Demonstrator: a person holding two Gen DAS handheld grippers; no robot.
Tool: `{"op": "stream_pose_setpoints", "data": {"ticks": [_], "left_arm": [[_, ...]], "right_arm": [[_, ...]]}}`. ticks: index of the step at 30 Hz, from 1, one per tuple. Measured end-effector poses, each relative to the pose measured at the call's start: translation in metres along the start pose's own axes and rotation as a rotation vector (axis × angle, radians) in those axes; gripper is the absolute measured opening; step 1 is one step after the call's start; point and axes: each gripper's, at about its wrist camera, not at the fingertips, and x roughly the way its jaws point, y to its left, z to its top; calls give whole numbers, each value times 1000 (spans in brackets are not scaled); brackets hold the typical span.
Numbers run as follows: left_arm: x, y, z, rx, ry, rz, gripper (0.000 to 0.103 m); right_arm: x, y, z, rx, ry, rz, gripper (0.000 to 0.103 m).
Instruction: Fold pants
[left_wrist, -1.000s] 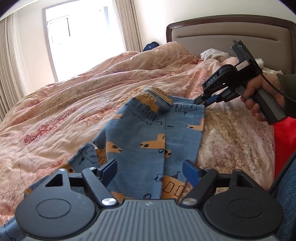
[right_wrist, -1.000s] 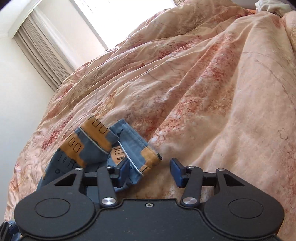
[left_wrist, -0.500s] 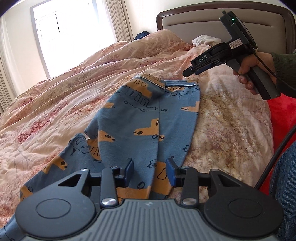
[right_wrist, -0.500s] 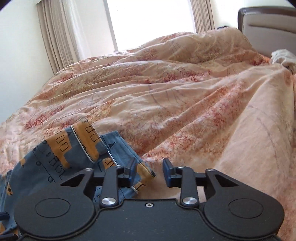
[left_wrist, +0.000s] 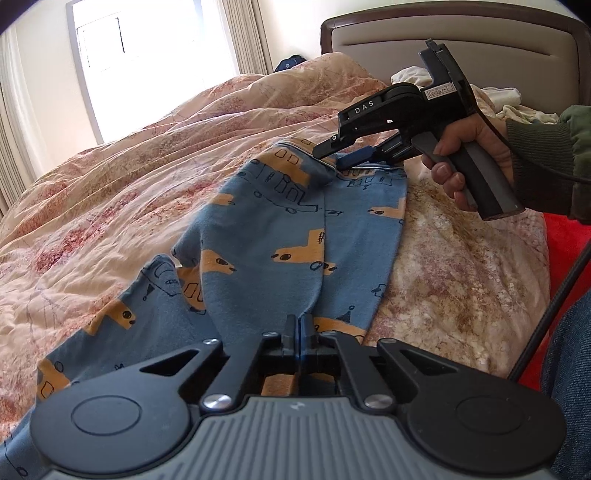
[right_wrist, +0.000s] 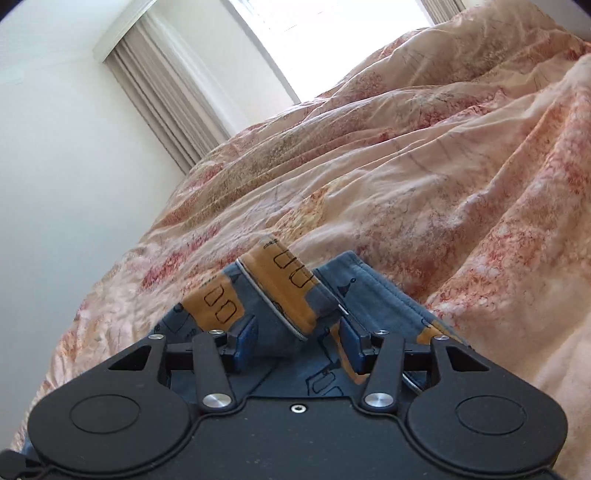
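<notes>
Item: pants (left_wrist: 295, 236), blue, vehicle print, on quilt (left_wrist: 110, 177); long axis runs between the two tools.
Left gripper (left_wrist: 300, 326): jaws pinched together on pants' near crease.
Right gripper (right_wrist: 299, 341): jaws apart, straddling the far waistband, nothing held.
</notes>
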Motion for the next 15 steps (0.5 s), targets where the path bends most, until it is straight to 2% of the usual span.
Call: {"op": "stream_pose_setpoints", "data": {"ticks": [1, 3, 4, 9, 15], "left_arm": [[-1, 1, 0, -6, -2, -1, 0], [-3, 2, 2, -20, -9, -4, 0], [-6, 4, 2, -27, -16, -5, 0], [-20, 7, 10, -61, -61, -26, 0], [-27, -3, 11, -44, -73, -63, 0]], "right_arm": [[1, -4, 2, 34, -16, 4, 46], [1, -6, 4, 56, -37, 8, 17], [0, -6, 6, 64, -52, 15, 9], [-17, 10, 21, -4, -111, 18, 4], [-65, 21, 31, -126, -157, -67, 4]]}}
